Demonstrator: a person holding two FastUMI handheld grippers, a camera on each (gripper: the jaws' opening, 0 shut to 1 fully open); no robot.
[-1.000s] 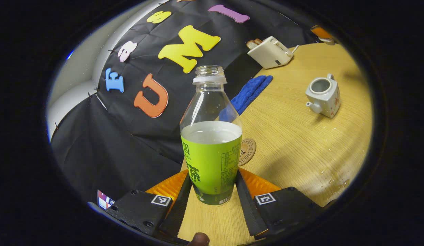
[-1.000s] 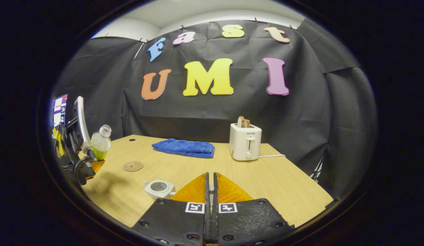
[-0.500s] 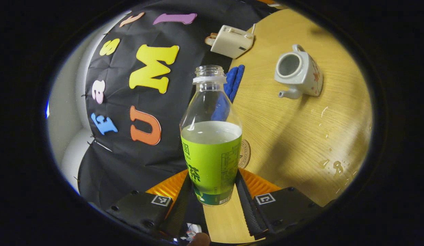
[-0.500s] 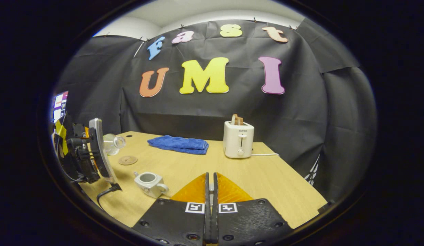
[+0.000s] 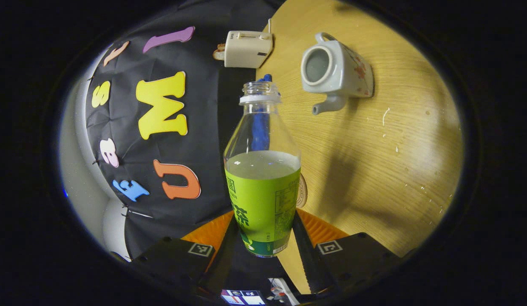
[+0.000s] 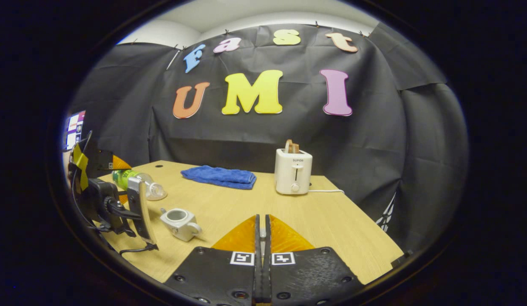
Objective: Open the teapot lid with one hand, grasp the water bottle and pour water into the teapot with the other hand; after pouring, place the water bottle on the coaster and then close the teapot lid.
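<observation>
The left tool (image 5: 263, 238) is gripping the uncapped water bottle (image 5: 262, 187), tipping it sideways above the lidless teapot (image 6: 177, 221); the right tool (image 6: 262, 238) is staying clamped tight on the table (image 6: 331, 229).

Left gripper view is rolled way over on its side, sitting right up against the bottle (image 5: 262, 178) and looking along it across the table (image 5: 386, 161) to the teapot (image 5: 335, 72). Right gripper view sits level, low over the table's near edge, facing the back wall. Both catch the teapot (image 6: 178, 221), toaster (image 6: 293, 172) and towel (image 6: 219, 176).
</observation>
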